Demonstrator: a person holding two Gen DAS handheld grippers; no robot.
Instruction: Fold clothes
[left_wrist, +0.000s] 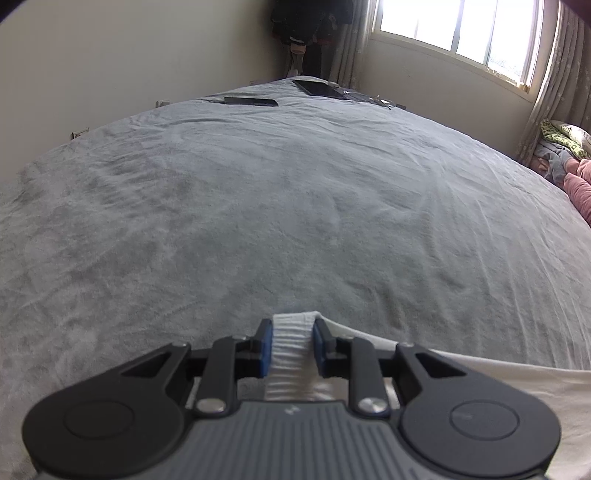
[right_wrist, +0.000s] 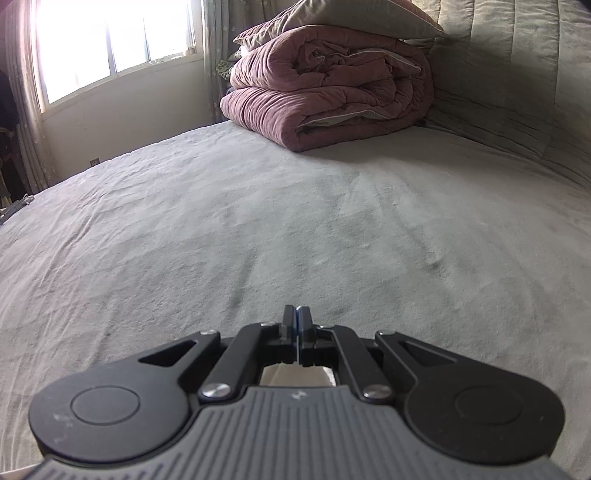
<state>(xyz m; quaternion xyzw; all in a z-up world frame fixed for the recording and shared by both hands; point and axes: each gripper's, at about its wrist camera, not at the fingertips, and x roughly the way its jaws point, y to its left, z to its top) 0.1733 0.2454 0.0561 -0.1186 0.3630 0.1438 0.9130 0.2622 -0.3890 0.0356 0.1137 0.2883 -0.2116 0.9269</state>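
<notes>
While the left tongs (left_wrist: 291, 332) pinch a bunched strip of white garment (left_wrist: 290, 354) btwn blue pads (left_wrist: 266, 343), the rest of the cloth trails off to their right, low over the grey bed (left_wrist: 258, 206). Two dark flat devices (left_wrist: 251, 100) lie far ahead. Right tongs (right_wrist: 297, 317) are clenched tight; pale cloth shows just behind the tips, grip unclear. Folded pink quilt (right_wrist: 328, 92) sits well ahead.

White garment (left_wrist: 498, 384): your left tongs (left_wrist: 291, 345) body hides most; rest cut by picture's right edge. Dark flat items (left_wrist: 251, 100) at bed's far edge too small to identify. Pale scrap (right_wrist: 295, 376) behind your right tongs (right_wrist: 297, 317) unclear.
</notes>
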